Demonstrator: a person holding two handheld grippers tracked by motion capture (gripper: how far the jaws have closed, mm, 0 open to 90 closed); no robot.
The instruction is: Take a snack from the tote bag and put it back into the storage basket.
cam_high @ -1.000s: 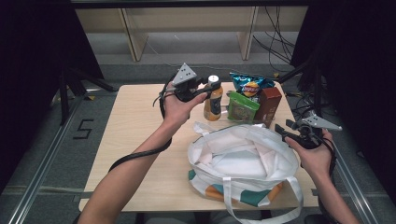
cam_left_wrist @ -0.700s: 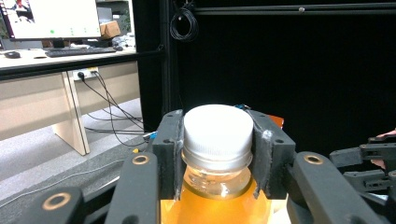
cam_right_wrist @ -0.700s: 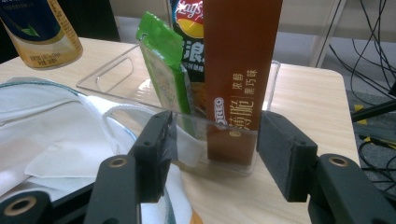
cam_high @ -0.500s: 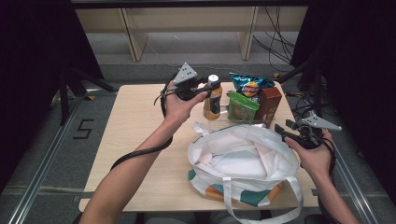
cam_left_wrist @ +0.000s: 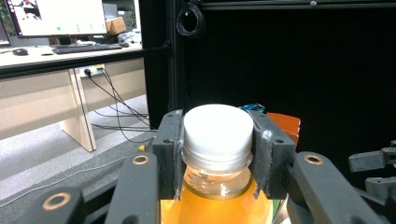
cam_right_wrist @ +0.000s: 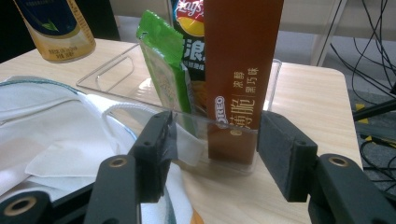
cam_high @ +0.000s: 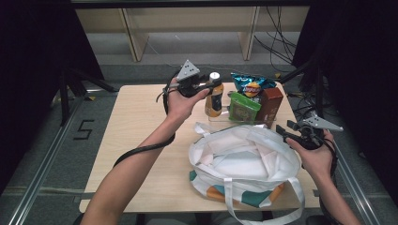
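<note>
- High view: the left hand-held gripper point(cam_high: 212, 87) sits at the cap of an orange drink bottle point(cam_high: 214, 98) that stands on the far part of the counter point(cam_high: 136, 122), just left of a clear tray point(cam_high: 220, 118) holding a green packet point(cam_high: 243, 108), a brown box point(cam_high: 269, 104) and a chip bag point(cam_high: 251, 86). A white tote bag point(cam_high: 244, 161) lies open on the near side. The right hand-held gripper point(cam_high: 284, 132) hovers at the bag's right rim, near the tray. Risk, as a judgement: if the bottle is lifted by the cap alone, the heavy body could swing or slip and knock the tray's contents.
- Left gripper view: the jaws of the left hand-held gripper point(cam_left_wrist: 217, 156) stand partly closed, with their pads point(cam_left_wrist: 171, 154) pressed on either side of the white cap point(cam_left_wrist: 217, 128), so the bottle point(cam_left_wrist: 210, 205) is gripped at the cap and neck. A smooth cap may twist in the pads; a lower hold on the neck would be safer.
- Right gripper view: the right hand-held gripper point(cam_right_wrist: 215, 154) stands fairly wide and holds nothing; the brown box point(cam_right_wrist: 240, 70) and the tray wall point(cam_right_wrist: 140, 93) lie beyond it, and the bag point(cam_right_wrist: 60, 135) is to its left. Closing here could catch bag cloth or nudge the tray.
</note>
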